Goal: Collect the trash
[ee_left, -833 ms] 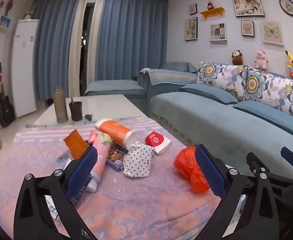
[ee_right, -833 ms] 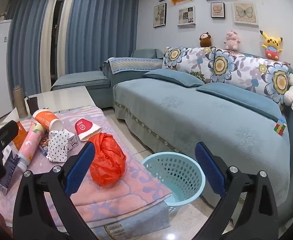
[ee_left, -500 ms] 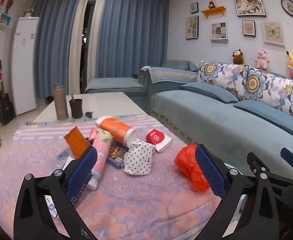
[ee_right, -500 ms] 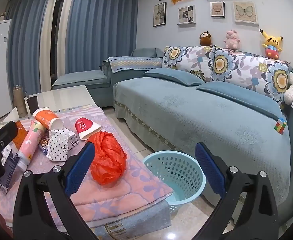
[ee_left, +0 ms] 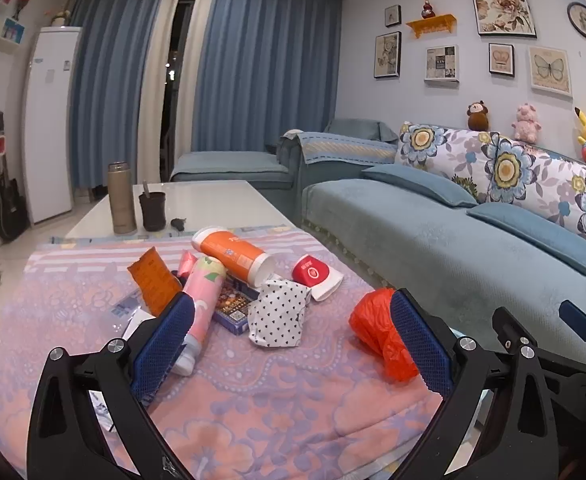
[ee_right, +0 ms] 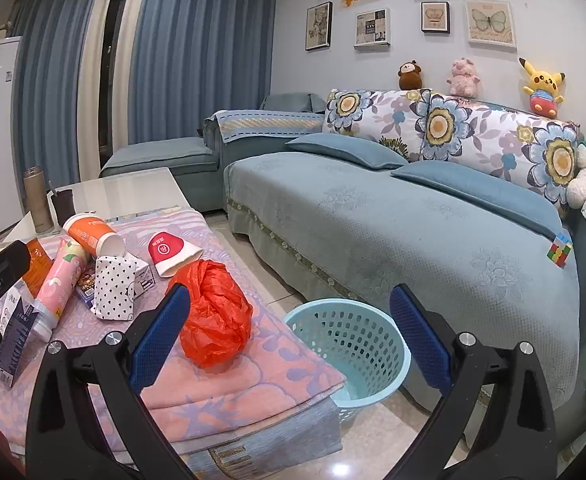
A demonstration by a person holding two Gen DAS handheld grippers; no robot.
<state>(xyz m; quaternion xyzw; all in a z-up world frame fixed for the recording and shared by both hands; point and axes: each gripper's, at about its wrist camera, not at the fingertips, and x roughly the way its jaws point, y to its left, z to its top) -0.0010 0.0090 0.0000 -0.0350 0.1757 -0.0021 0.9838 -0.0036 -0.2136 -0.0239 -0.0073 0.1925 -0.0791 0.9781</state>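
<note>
Trash lies on a pink flowered cloth point(ee_left: 253, 400) over a low table: a crumpled orange-red plastic bag point(ee_left: 377, 336) point(ee_right: 215, 314), a polka-dot paper bag point(ee_left: 279, 316) point(ee_right: 115, 290), a red-and-white paper cup point(ee_left: 317, 276) point(ee_right: 173, 254), an orange cup point(ee_left: 233, 254) point(ee_right: 91, 236), a pink tube point(ee_left: 201, 300) point(ee_right: 59, 284) and an orange packet point(ee_left: 153, 282). A light-blue basket point(ee_right: 353, 344) stands on the floor beside the table. My left gripper point(ee_left: 291, 344) is open above the cloth, short of the pile. My right gripper point(ee_right: 289, 344) is open, with the bag beside its left finger.
A thermos point(ee_left: 120, 198) and a dark mug point(ee_left: 152, 211) stand on the bare white tabletop behind the cloth. A blue sofa point(ee_right: 413, 216) with flowered cushions runs along the right. A small dark-blue box point(ee_right: 13, 344) lies at the cloth's left edge.
Both grippers have eased slightly forward and up toward the trash pile; the jaws stay open. Nothing on the table has moved.
</note>
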